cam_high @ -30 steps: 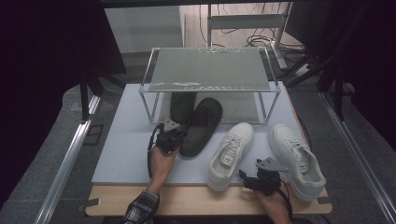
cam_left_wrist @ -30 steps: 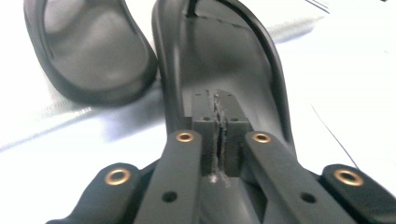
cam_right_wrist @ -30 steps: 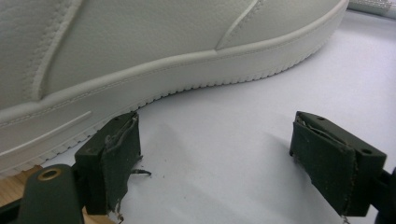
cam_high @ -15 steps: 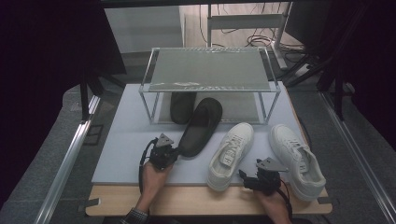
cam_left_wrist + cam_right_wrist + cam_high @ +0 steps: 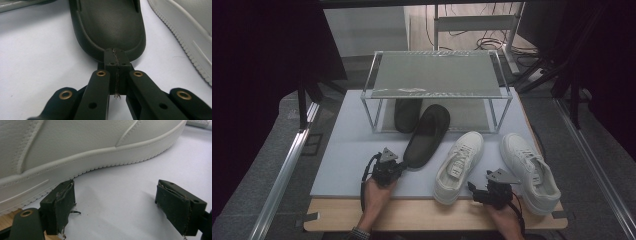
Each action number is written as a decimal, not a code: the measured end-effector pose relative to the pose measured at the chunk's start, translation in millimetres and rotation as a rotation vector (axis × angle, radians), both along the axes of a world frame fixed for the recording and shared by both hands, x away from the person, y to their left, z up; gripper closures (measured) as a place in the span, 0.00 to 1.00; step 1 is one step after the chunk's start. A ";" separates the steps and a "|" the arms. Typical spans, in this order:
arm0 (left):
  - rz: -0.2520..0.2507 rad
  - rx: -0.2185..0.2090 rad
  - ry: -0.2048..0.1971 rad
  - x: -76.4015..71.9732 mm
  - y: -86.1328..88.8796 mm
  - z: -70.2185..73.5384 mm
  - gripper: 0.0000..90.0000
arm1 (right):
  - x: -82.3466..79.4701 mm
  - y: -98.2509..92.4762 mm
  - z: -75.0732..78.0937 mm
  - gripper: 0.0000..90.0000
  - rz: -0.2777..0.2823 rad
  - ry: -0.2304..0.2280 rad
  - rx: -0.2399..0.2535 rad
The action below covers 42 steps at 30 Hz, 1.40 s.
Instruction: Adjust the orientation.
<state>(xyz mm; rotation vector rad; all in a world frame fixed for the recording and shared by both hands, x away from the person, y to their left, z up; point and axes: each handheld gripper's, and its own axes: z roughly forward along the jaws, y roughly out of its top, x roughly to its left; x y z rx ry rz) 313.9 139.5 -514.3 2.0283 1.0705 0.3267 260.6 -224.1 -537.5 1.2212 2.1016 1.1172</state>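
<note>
Left tool (image 5: 115, 65) closed tight, right tool (image 5: 115, 205) spread wide.

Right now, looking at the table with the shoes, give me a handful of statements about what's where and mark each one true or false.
1. The left tool has its jaws shut, pad against pad, at the heel end of the dark slipper. True.
2. The right tool is clamped on a white sneaker. False: its jaws stand open with bare mat between them, beside the sneaker's sole.
3. Two white sneakers lie on the mat in front of the clear rack. True.
4. Both dark slippers sit on top of the rack. False: the top shelf is bare; one slipper lies under it, the other angles out in front.
5. The near slipper lies to the left of the sneakers in the high view. True.
</note>
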 end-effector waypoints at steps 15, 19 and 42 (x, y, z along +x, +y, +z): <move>-0.040 0.013 -0.017 10.9 -35.0 -0.6 1.00 | 0.1 -0.1 0.0 0.18 0.001 0.000 0.000; -0.047 0.019 -0.021 13.7 -42.6 0.0 1.00 | 0.1 -0.1 0.0 0.18 0.001 0.000 0.001; -0.109 0.038 -0.007 11.8 -66.0 -1.5 1.00 | 0.1 -0.1 0.0 0.18 0.001 0.000 0.000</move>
